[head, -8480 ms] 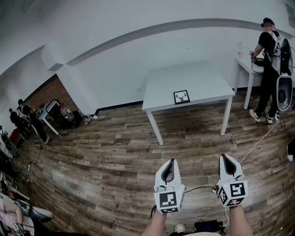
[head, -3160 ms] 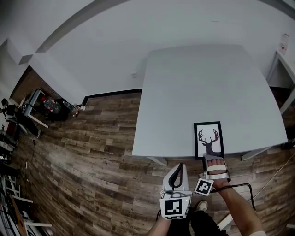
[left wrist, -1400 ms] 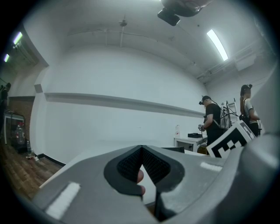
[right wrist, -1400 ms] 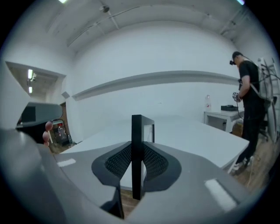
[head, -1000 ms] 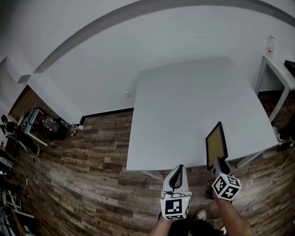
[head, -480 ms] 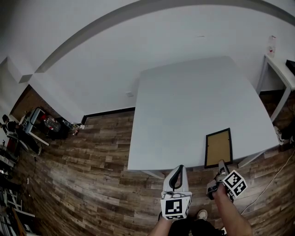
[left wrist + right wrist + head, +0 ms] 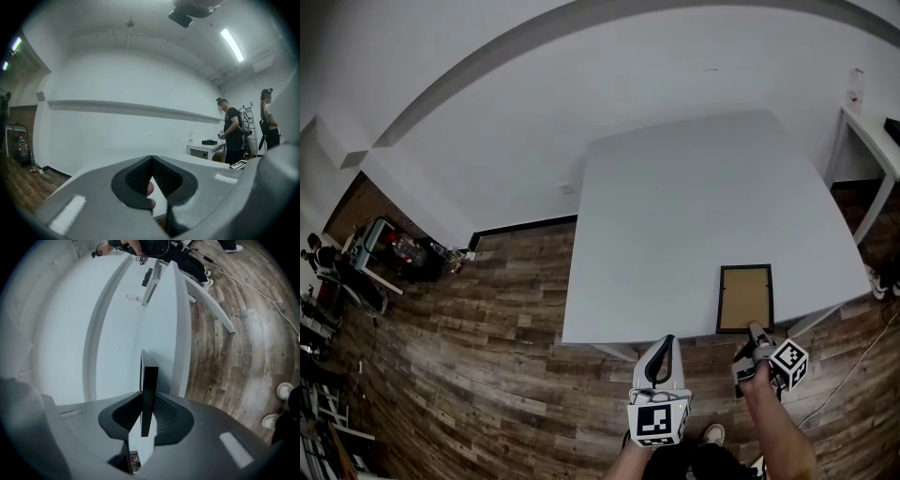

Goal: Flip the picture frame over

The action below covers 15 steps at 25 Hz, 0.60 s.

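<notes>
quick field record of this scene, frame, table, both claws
table: white, holds the picture frame near its front right edge
picture frame: brown back side up, flat or nearly flat
right claw: shut on the frame's near edge
left claw: shut, holds nothing, in front of the table's near edge
task status: back faces up, frame not yet released

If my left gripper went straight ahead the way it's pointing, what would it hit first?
Probably the near edge of the white table, just ahead of the left gripper; depth is unclear.
</notes>
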Available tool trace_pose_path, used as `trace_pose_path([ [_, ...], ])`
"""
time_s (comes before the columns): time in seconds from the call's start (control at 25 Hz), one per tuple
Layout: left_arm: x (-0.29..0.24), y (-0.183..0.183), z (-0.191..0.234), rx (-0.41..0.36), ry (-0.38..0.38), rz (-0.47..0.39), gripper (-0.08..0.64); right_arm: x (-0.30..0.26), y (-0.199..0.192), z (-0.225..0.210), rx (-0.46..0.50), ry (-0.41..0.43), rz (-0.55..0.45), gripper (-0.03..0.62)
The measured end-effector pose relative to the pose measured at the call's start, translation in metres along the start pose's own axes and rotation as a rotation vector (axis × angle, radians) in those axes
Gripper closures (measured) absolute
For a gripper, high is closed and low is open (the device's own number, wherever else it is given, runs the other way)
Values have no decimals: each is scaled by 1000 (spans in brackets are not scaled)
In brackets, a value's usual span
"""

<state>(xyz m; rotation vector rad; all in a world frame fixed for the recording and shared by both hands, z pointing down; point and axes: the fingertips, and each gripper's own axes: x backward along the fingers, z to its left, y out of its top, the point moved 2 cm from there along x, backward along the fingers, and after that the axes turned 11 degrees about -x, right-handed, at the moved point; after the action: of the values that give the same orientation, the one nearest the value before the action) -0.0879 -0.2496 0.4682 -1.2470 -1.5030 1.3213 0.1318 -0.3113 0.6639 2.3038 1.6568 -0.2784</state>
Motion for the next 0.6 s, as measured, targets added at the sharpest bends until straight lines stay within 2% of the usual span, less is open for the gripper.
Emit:
trace_pose_path([
  [0.32,-2,-3,-4,-4,-8,12,560,-14,5,-15,-94,5,21,492],
  [0.6,-3,-9,-7,-1,-14,23,560,-15,8,-25,-123,24,-3,491],
])
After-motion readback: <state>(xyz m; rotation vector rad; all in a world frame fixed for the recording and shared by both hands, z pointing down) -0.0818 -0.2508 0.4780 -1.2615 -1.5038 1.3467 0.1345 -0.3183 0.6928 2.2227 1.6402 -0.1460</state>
